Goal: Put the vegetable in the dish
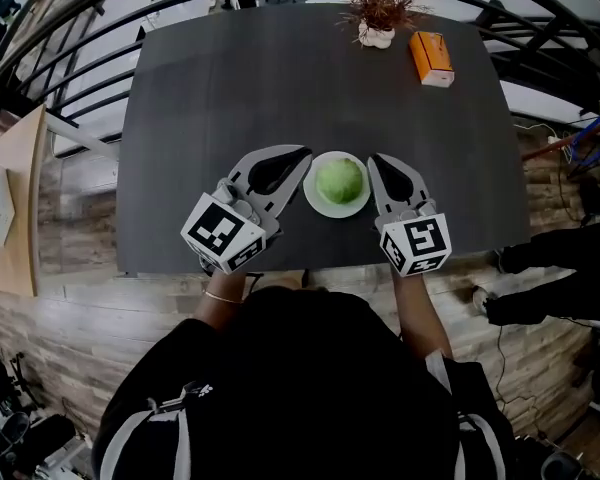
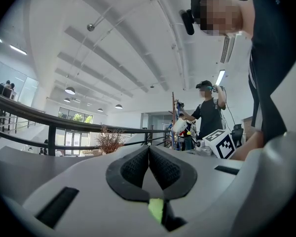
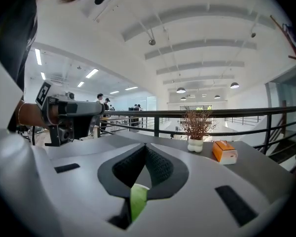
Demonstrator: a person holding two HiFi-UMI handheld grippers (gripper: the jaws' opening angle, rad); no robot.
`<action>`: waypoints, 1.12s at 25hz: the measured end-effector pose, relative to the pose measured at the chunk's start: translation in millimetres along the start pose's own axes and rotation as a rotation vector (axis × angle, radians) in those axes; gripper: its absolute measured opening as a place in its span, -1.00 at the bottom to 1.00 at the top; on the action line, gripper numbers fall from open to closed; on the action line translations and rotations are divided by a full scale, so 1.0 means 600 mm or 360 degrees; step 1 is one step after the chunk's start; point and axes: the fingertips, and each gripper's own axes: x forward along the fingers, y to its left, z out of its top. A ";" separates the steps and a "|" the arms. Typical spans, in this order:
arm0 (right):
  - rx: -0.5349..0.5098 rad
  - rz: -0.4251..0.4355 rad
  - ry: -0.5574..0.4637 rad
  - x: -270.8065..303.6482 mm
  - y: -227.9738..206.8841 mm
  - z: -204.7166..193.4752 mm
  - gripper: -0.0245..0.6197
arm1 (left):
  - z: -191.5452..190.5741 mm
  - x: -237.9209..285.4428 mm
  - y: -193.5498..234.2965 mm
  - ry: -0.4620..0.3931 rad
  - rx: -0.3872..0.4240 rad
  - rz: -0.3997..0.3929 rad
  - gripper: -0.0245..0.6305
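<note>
Job looks done on your tabletop. Near its front edge your left gripper and right gripper sit either side of the white dish, jaws pressed together on nothing, since there's nothing left to grip. The green vegetable sits in the middle of the dish.

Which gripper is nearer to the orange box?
Right. The right gripper sits toward the person from the orange box; the left gripper sits farther left, past the dish.
</note>
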 end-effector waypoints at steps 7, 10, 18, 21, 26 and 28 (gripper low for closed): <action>0.0001 0.0017 -0.0099 -0.020 0.012 0.046 -0.90 | 0.002 0.005 -0.010 0.0010 -0.0002 -0.0018 -0.89; -0.0017 0.0026 -0.0133 -0.031 0.018 0.064 -0.90 | -0.003 0.007 -0.016 0.0018 -0.0008 -0.0033 -0.89; -0.0071 0.0051 -0.0216 -0.058 0.034 0.109 -0.90 | -0.001 0.020 -0.032 0.0019 0.0013 -0.0085 -0.89; -0.0115 0.0049 -0.0222 -0.064 0.038 0.121 -0.90 | 0.004 0.023 -0.036 0.0012 0.0010 -0.0092 -0.89; -0.0110 0.0049 -0.0239 -0.073 0.037 0.128 -0.90 | 0.007 0.029 -0.047 0.0009 0.0014 -0.0108 -0.89; -0.0107 0.0053 -0.0242 -0.074 0.037 0.129 -0.90 | 0.007 0.031 -0.048 0.0009 0.0013 -0.0110 -0.89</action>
